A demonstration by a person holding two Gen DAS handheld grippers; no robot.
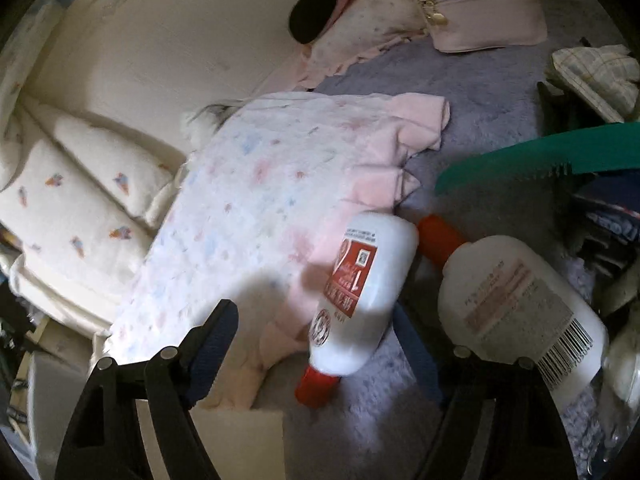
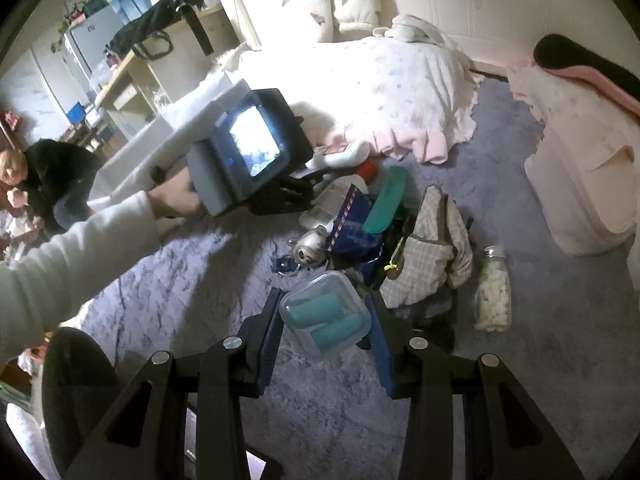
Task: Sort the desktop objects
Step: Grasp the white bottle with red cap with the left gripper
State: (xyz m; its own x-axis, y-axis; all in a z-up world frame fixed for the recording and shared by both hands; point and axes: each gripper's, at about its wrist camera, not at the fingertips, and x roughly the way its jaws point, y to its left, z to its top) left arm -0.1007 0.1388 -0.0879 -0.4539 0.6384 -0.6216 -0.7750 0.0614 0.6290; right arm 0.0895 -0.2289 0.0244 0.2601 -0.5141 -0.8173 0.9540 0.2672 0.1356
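The left tool (image 1: 316,344) stands apart over the purple rug (image 1: 480,80), its fingers on either side of a white bottle with a red label (image 1: 360,292) that lies on its side, red cap (image 1: 316,390) toward the camera. The pads do not press on it, so the bottle probably rests on the rug and on the edge of the pink flowered blanket (image 1: 260,200) rather than being carried. A second white bottle (image 1: 516,304) with an orange cap (image 1: 440,240) lies just beside it, nearer the right finger, next to a green flat piece (image 1: 540,156).

The right tool (image 2: 325,316) is clamped on a small clear plastic box (image 2: 325,312), lid shut, with two teal rolls inside; it hangs above the rug, likely waiting for a place to be chosen. Beyond it sits the heap to be sorted: a checked cloth pouch (image 2: 428,256), a dark blue packet (image 2: 356,220), a small silvery thing I cannot identify, and, a little apart, a glass jar (image 2: 494,292) lying down, filled with white pieces. A pink zipped pouch (image 1: 480,12) stands closed near the rug's far edge; its contents are hidden. The sleeve (image 2: 60,264) reaches toward the heap, holding the left tool's handle.
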